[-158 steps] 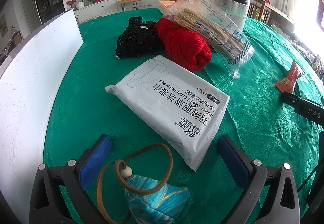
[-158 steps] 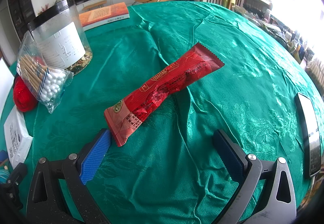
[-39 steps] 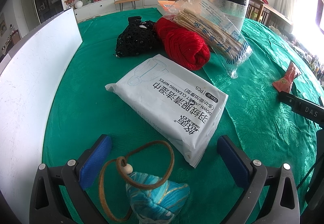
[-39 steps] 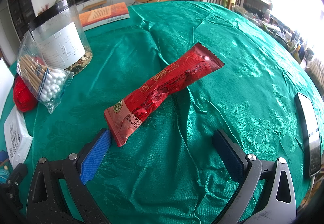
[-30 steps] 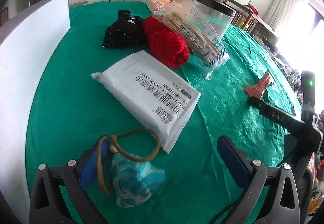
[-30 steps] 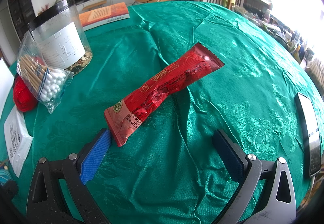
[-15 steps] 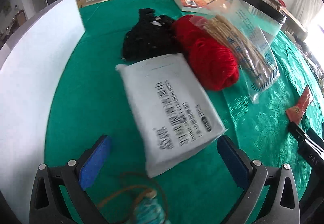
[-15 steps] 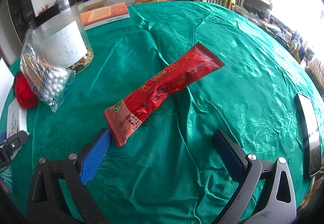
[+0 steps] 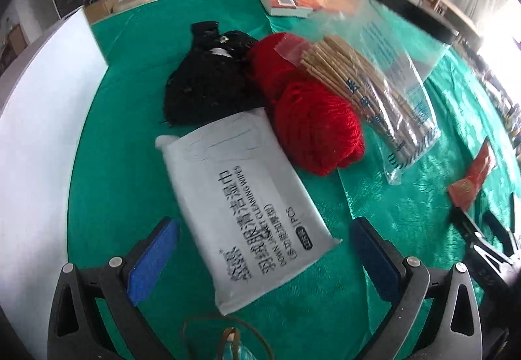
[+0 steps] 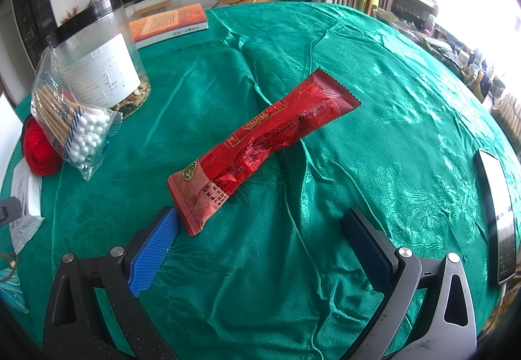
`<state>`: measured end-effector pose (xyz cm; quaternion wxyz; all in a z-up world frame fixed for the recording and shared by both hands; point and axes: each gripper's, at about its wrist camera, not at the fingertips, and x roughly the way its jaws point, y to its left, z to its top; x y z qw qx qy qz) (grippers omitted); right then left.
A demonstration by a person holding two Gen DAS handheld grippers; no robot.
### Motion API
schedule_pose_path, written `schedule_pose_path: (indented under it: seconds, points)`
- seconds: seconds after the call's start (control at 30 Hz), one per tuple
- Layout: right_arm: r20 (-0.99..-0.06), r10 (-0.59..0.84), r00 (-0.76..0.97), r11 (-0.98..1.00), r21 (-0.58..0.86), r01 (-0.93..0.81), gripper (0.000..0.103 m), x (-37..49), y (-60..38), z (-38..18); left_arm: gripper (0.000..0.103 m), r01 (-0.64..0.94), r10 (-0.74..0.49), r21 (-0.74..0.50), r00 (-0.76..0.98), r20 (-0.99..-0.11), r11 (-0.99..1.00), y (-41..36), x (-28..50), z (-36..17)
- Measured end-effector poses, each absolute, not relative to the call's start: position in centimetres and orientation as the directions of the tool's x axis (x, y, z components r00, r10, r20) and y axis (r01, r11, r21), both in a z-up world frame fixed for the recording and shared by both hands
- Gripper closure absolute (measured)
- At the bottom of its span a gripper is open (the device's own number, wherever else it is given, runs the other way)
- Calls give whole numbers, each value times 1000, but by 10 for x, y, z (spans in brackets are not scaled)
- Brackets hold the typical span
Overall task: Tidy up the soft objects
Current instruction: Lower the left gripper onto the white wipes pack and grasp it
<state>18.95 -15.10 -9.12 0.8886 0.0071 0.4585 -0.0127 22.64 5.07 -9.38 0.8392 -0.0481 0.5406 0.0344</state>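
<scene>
My left gripper (image 9: 263, 251) is open, and the near end of a white pack of cleaning wipes (image 9: 242, 195) lies between its blue pads on the green cloth. Behind the pack sit a red yarn ball (image 9: 312, 128) and a black knitted pouch (image 9: 208, 86). The brown cord of a teal pouch (image 9: 228, 337) shows at the bottom edge. My right gripper (image 10: 260, 244) is open above the cloth. A long red snack packet (image 10: 260, 141) lies ahead of it, its near end by the left pad.
A bag of cotton swabs (image 9: 374, 96) leans on a clear jar (image 10: 97, 63). An orange book (image 10: 169, 22) lies behind. A white board (image 9: 35, 138) stands at the left. A dark phone (image 10: 496, 216) lies at the right edge of the table.
My left gripper swung and moved forward over the wipes pack, which now lies between its pads; the teal pouch slid to the bottom edge. The right gripper stayed still.
</scene>
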Motion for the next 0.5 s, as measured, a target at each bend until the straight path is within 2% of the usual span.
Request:
schedule_pose_path:
  seconds: [0.07,0.13,0.17,0.27,0.43,0.5]
  points:
    - [-815,-16,579,1000,1,29,2,190,-151,-91,9,-123,35,-16,394,-919,992,52,234,-95]
    - [-815,-16,579,1000,1,29,2,190,-151,-91,22,-139,32,-27,405,-914,990,61,232,-91]
    - [-815,-16,579,1000,1,29,2,190,-151,-91,24,-143,13,-51,412,-911,988,68,229,-89]
    - [-815,-17,580,1000,1,30,2,190,-151,-91,27,-158,-4,-78,421,-907,984,91,214,-87]
    - [-814,-17,580,1000,1,31,2,190,-150,-91,27,-184,-98,-198,445,-890,963,124,188,-82]
    - [-814,-18,580,1000,0,31,2,190,-150,-92,26,-181,-106,-206,448,-888,962,127,189,-82]
